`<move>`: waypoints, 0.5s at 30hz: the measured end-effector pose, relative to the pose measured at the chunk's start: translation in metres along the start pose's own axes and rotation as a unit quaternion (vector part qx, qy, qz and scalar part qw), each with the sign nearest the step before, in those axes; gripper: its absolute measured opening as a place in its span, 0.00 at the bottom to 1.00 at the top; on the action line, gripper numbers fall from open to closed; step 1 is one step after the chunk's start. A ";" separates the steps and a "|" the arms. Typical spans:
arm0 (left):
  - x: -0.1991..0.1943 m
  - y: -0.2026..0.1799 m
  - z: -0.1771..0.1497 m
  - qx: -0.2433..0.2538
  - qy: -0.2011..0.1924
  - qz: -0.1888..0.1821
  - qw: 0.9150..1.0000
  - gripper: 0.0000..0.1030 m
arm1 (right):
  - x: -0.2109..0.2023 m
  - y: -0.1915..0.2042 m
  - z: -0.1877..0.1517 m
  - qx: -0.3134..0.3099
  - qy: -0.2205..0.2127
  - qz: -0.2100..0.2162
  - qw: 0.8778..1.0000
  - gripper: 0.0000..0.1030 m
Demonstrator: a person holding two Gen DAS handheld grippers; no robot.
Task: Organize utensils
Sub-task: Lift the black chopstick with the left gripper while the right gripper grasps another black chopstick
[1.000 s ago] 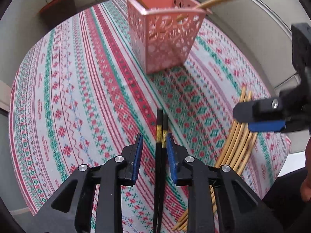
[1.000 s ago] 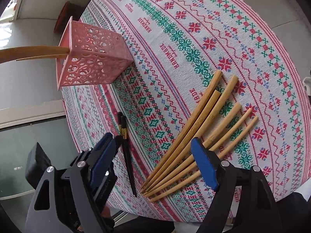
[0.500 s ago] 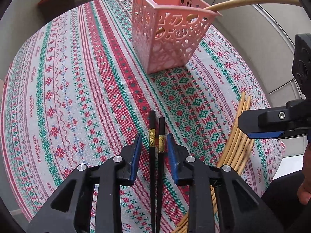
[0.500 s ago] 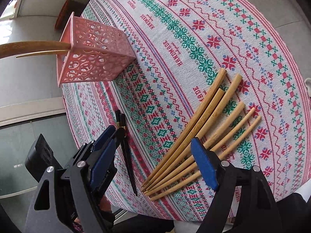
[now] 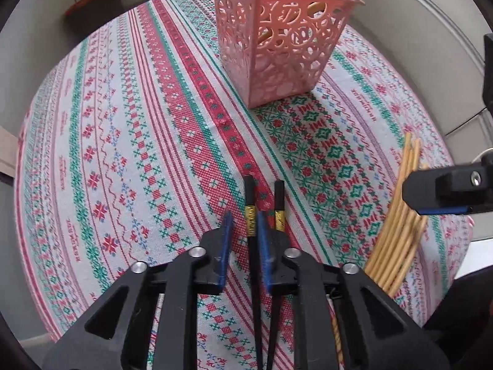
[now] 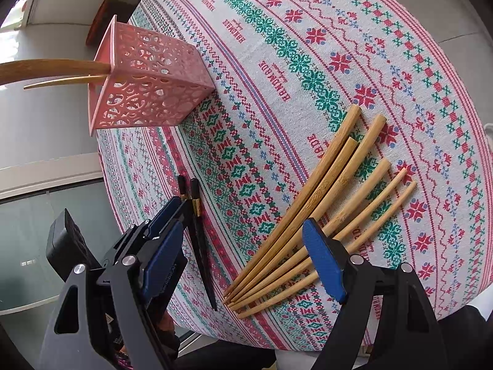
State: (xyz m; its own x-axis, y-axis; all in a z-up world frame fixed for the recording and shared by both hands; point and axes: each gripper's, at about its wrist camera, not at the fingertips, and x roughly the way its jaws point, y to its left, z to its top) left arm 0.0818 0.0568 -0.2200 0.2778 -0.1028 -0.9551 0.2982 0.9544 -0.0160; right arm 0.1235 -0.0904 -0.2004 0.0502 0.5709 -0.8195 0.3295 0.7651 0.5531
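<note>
Two black chopsticks with gold bands lie on the patterned tablecloth. My left gripper (image 5: 244,243) is open, its jaws astride the left black chopstick (image 5: 250,215); the other black chopstick (image 5: 279,212) lies just outside the right jaw. In the right wrist view the pair of black chopsticks (image 6: 197,215) lies beside the left gripper. My right gripper (image 6: 243,252) is open and empty, held above a fan of several bamboo chopsticks (image 6: 326,197). A pink perforated basket (image 5: 277,40) stands further back with wooden utensils (image 6: 55,67) sticking out.
The round table's edge (image 6: 246,336) runs close below the bamboo chopsticks' tips. A dark red-rimmed container (image 5: 92,15) stands beyond the table's far side. The bamboo chopsticks also show at the right of the left wrist view (image 5: 397,215).
My left gripper has moved forward and slightly left; the two black chopsticks have spread apart, and only the left one is now between its jaws. The right gripper has hardly moved.
</note>
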 end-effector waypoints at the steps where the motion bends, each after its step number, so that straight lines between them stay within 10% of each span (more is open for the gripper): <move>1: 0.001 -0.002 0.002 0.000 -0.002 0.004 1.000 0.06 | 0.001 0.001 -0.001 0.000 0.000 -0.001 1.000 0.76; 15: -0.074 0.041 -0.006 -0.049 -0.080 0.029 0.995 0.06 | 0.045 0.043 -0.047 0.067 -0.079 -0.070 0.992 0.76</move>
State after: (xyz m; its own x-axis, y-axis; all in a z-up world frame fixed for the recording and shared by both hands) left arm 0.0677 0.1058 -0.1515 0.4367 -0.0820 -0.8958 0.1889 0.9820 0.0023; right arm 0.0954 -0.0182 -0.2061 0.1382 0.4004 -0.9059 0.4651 0.7813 0.4163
